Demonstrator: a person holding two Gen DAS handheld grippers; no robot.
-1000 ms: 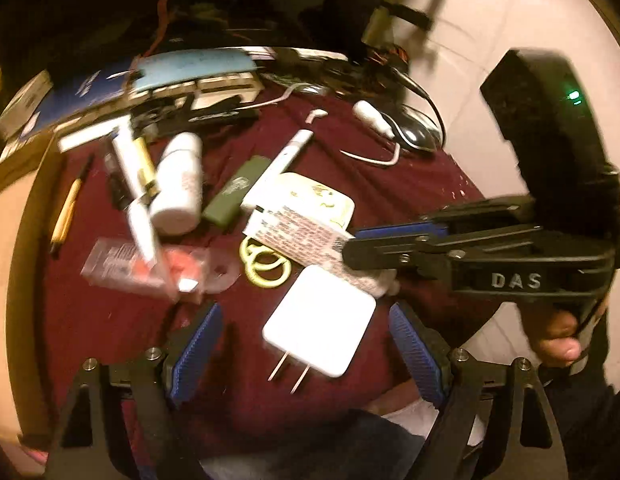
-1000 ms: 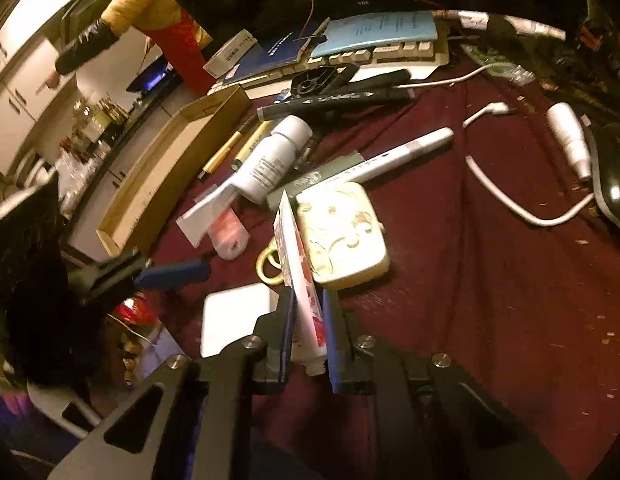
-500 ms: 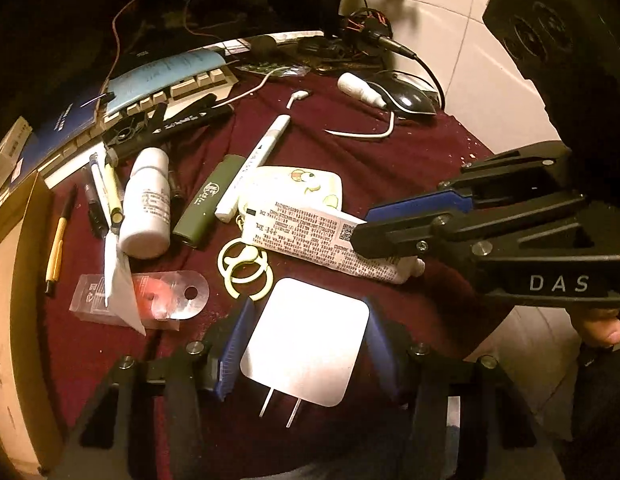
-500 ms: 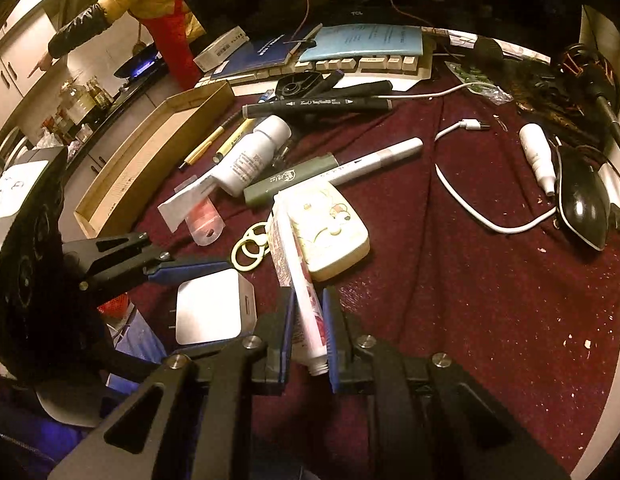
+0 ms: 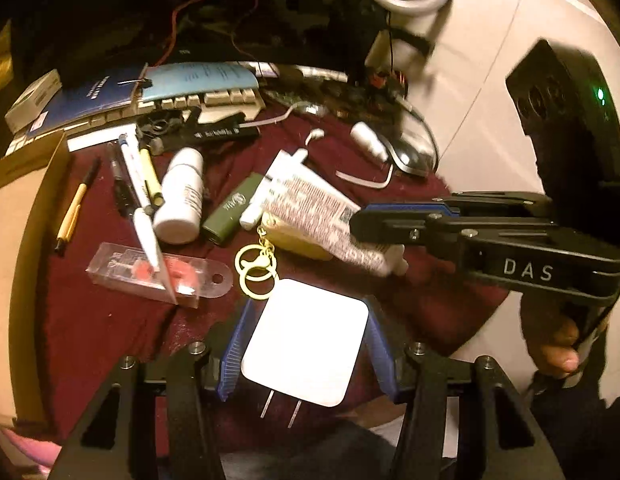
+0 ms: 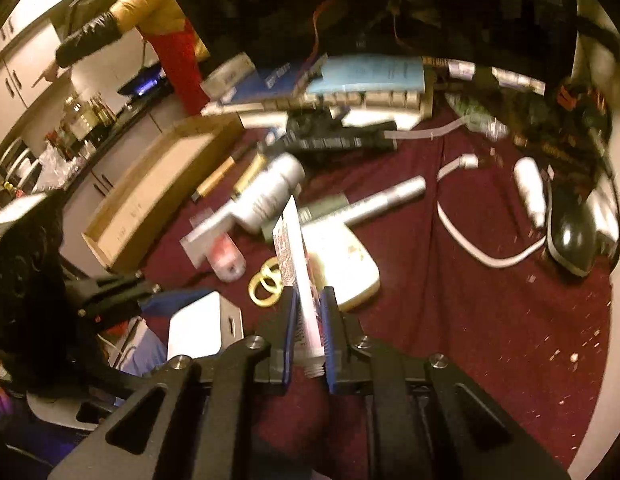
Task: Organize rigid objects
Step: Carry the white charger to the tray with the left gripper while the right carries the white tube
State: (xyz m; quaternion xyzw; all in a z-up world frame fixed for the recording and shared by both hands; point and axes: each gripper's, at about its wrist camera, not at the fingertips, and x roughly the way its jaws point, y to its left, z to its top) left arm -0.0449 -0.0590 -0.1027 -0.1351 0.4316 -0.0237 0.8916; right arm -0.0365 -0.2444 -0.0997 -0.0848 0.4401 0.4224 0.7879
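My left gripper (image 5: pixel 306 340) is shut on a white square plug adapter (image 5: pixel 306 340), blue pads against its two sides, prongs pointing back at me; the adapter also shows in the right wrist view (image 6: pixel 198 332). My right gripper (image 6: pixel 308 320) is shut on a white printed tube (image 6: pixel 296 264) near its capless neck and holds it tilted up above the cloth. In the left wrist view the tube (image 5: pixel 310 208) sticks out leftward from the right gripper (image 5: pixel 361 224), over a cream case (image 5: pixel 294 242).
On the maroon cloth (image 6: pixel 449 300) lie a white bottle (image 5: pixel 180 196), green lighter (image 5: pixel 232 208), pens (image 5: pixel 142 184), yellow key rings (image 5: pixel 256 270), clear packet (image 5: pixel 158 274), white cable (image 6: pixel 481 248) and a mouse (image 6: pixel 571 240). A wooden tray (image 6: pixel 150 196) stands left, a keyboard with booklets (image 5: pixel 170 92) behind.
The left gripper has closed fully on the plug adapter and drawn it nearer. The right gripper has lifted the tube higher, tilting it up over the cream case.
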